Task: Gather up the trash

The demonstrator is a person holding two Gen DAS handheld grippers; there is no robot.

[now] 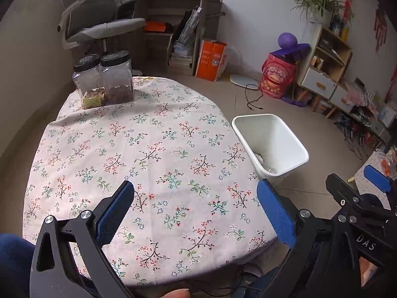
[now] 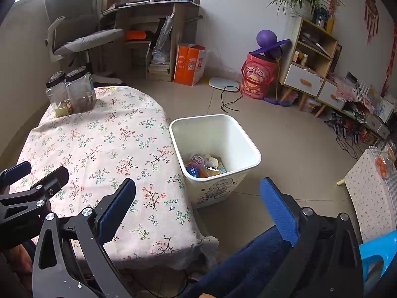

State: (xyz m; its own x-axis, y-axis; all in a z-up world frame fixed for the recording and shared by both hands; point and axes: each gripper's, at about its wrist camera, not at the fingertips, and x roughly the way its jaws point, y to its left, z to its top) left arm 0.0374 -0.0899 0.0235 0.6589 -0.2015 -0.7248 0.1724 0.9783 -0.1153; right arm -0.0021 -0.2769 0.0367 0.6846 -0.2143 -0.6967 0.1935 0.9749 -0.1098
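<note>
Two claws hung wide open over the near edge of the counter [image 1: 148, 154], neither one holding anything. The left claw [image 1: 196, 211] sat above the flowered cloth with its blue pads [image 1: 116, 213] spread well apart, and the right claw [image 2: 198, 206] was just beside it, nearer the bin, its own pads [image 2: 278, 213] spread as wide. In the left wrist view the right claw showed at the frame's lower right corner; in the right wrist view the left claw showed at the lower left.

The white bin [image 2: 248, 146] stood on the floor, just beside the counter's right edge. The trash [image 2: 206, 165] lay at the bottom of the bin: a heap of coloured wrappers and packets, clear in the right wrist view, while the left wrist view showed only a pale scrap of it past the rim.

Relative to the bin, two clear jars with black lids [image 1: 104, 82] stood touching side by side at the counter's far corner, well apart from it. The cloth between jars and claws was bare. A dark blue trouser leg [image 2: 248, 260] showed under the right claw, on the near side of the bin.
</note>
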